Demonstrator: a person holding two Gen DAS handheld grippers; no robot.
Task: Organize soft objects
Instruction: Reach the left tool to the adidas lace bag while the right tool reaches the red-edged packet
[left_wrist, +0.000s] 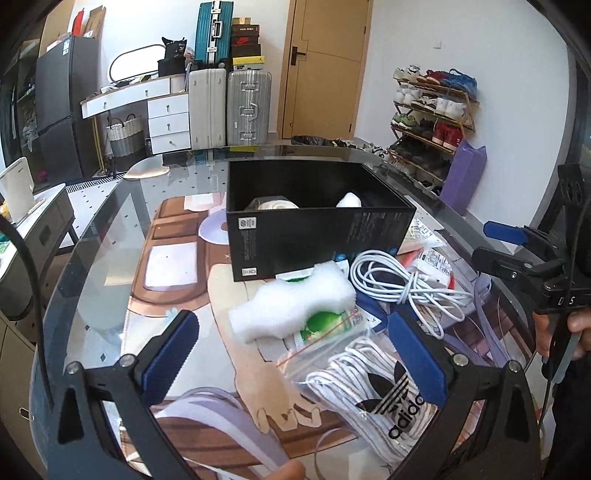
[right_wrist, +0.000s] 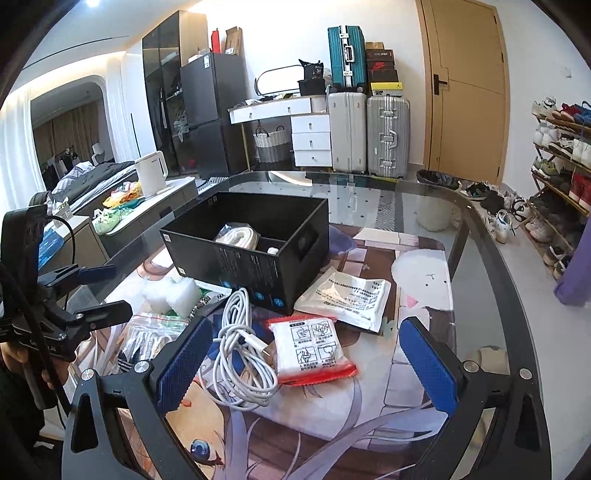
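Hovering wide open, the left gripper (left_wrist: 291, 354) frames a white foam block (left_wrist: 291, 308), likely light and squashy, best pinched across its middle.

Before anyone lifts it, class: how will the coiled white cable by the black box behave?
The white cable is loosely bundled, so it probably sags and loops may spill. It looks light. One strand lies against the red-edged packet and might drag it.

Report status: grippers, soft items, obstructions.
Left gripper open, right gripper open, both empty. Foam block, white cable, red-edged packet outside black box. Nothing blocking.
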